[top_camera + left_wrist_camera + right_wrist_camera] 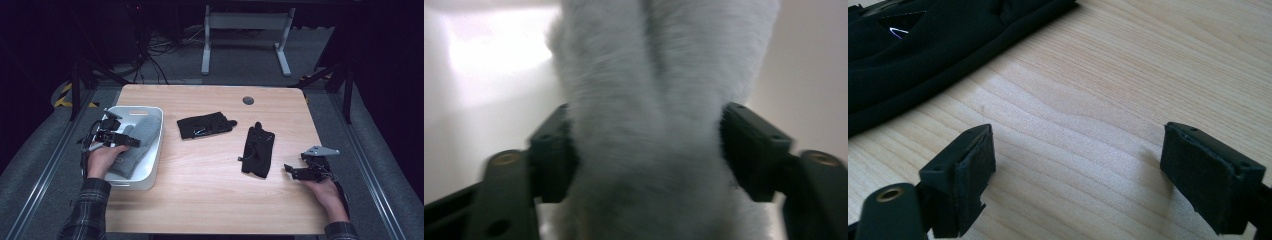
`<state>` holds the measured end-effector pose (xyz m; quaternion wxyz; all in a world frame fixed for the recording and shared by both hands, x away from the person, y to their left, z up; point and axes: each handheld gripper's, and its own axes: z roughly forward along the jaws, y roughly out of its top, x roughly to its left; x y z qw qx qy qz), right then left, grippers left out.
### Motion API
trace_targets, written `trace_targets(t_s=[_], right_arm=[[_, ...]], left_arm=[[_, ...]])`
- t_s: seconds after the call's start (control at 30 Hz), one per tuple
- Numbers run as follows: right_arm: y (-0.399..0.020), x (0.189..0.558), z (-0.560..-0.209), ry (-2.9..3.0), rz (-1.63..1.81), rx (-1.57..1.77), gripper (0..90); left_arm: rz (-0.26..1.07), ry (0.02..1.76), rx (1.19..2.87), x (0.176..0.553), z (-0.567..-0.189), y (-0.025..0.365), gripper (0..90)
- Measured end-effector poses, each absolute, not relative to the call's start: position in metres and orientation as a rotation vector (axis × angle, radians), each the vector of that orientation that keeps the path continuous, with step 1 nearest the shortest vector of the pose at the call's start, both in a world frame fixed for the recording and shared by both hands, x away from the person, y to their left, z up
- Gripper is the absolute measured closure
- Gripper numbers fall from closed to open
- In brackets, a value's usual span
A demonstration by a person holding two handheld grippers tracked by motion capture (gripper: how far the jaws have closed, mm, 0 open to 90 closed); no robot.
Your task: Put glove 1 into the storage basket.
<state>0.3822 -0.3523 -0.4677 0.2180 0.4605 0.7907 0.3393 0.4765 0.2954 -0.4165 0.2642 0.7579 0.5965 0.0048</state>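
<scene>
In the high view, the left gripper (135, 141) is hanging inside the white bin (156, 155) at the table's (200, 190) left edge, with the grey glove (147, 131) lying in the bin under its jaws. The right gripper (289, 170) is resting on the wood at the far right, just beside the nearer black glove (258, 150), while the other black glove (205, 126) is lying near the middle of the table. By count, that is one bin, two black gloves and two grippers. Whether a second grey glove is lying under the first, I cannot tell. In the left gripper view, the left gripper (649, 150) is standing with its jaws wide on either side of the grey glove (649, 125). The fuzzy knit is brushing the pads but is not looking pinched, so I am reading this as a release. The step in hand seems to be dropping the grey glove into the bin. In the right gripper view, the right gripper (1078, 175) is gaping over bare table (1098, 75), grasping nothing, with the black glove (923, 50) lying ahead of it. The next move probably calls for lifting the left gripper straight out without snagging the knit, then reaching for a black glove.
</scene>
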Motion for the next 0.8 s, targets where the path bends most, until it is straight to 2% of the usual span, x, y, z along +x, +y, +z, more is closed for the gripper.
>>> trace_targets(t_s=[0.07, 0.17, 0.33, 0.8], right_arm=[[-0.352, 0.382, -0.468, 2.189, 0.939, 1.275, 14.6], [-0.352, 0.382, -0.468, 2.189, 0.939, 1.275, 14.6], [-0.352, 0.382, -0.468, 2.189, 0.939, 1.275, 14.6], [-0.352, 0.383, -0.468, 2.182, 0.933, 1.285, 12.8]], left_arm=[[0.056, 1.608, 2.05, 0.475, -0.412, 0.296, 18.3], [0.087, 1.59, 2.055, 0.472, -0.405, 0.298, 15.4], [0.162, 1.496, 2.046, 0.462, -0.382, 0.293, 14.8], [0.146, 1.236, 2.061, 0.443, -0.363, 0.243, 14.8]])
